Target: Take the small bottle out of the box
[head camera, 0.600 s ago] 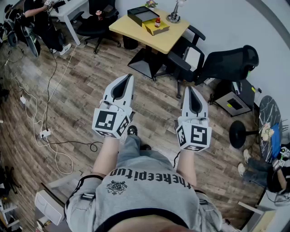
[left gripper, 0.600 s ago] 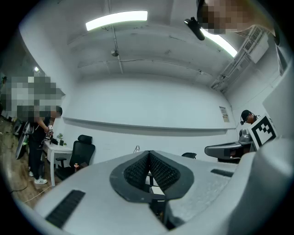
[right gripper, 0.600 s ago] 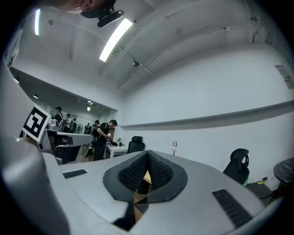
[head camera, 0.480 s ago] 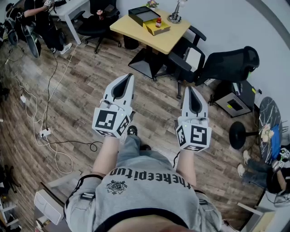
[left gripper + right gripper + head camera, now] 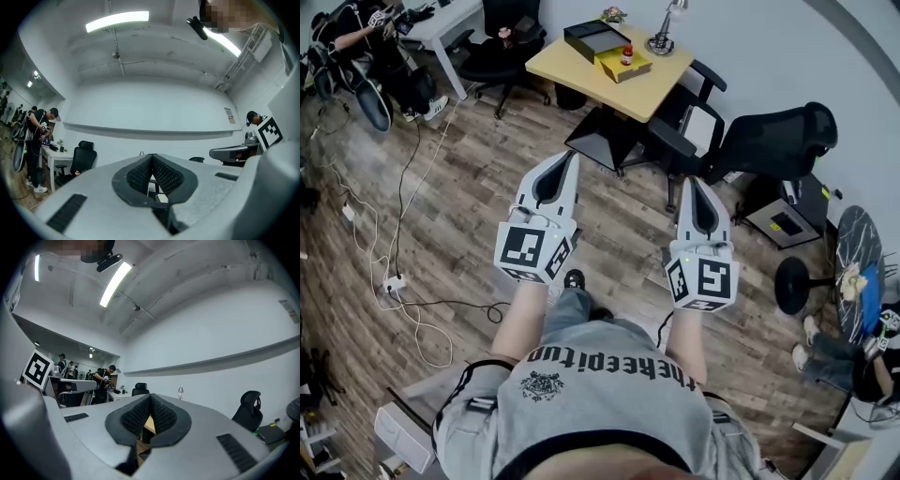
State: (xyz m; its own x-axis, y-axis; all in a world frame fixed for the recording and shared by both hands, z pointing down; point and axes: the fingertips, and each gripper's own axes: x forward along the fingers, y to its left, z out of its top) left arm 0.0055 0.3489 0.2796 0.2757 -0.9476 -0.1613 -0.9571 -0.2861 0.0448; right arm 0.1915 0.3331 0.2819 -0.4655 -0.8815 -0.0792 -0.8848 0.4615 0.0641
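A small bottle with a red cap stands on a yellow box on the far yellow table. A black box lies beside it on that table. My left gripper and right gripper are held side by side over the wooden floor, well short of the table. Both are shut, tips together, with nothing between them. In the left gripper view the left gripper points toward a white wall; in the right gripper view the right gripper shows the table edge behind its pads.
A desk lamp stands at the table's back. Black office chairs crowd the table's right side; another chair is at its left. Cables and a power strip lie on the floor at left. A person is at far left.
Both grippers have shifted slightly forward, and the table and its boxes sit a little higher and to the right in the head view. Both stay shut.
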